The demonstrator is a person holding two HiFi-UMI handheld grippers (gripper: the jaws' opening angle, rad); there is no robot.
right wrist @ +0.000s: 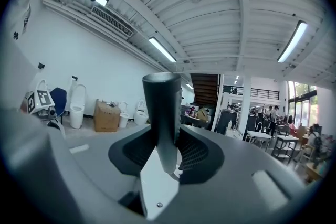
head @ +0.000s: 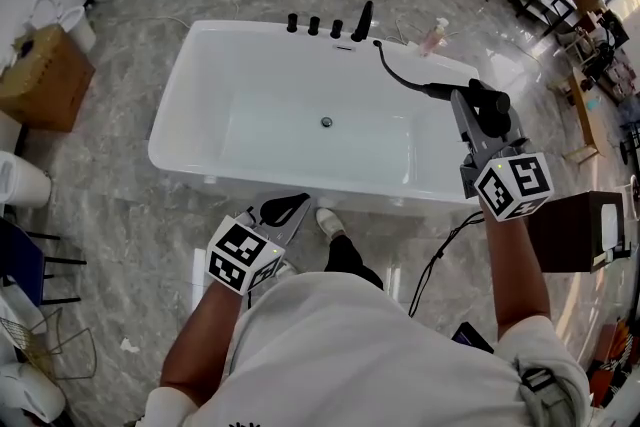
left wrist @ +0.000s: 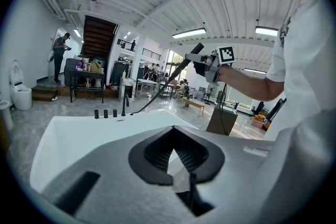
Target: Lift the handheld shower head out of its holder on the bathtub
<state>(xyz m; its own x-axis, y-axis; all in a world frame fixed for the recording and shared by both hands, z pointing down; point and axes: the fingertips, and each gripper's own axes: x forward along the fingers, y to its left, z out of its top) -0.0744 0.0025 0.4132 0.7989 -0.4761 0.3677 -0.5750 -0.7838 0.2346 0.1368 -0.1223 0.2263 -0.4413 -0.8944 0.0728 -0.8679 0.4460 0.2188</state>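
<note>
Close by the person, the left gripper (head: 285,207) hangs closed, empty; the right gripper (head: 487,110) squeezes the shower head (right wrist: 161,118), upright in its jaws, over the right end of the bathtub (head: 200,65); its hose (head: 400,77) trails far-left.

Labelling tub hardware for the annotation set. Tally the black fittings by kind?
Knobs: 3
Spout: 1
Shower head: 1
Hose: 1
Total: 6
</note>
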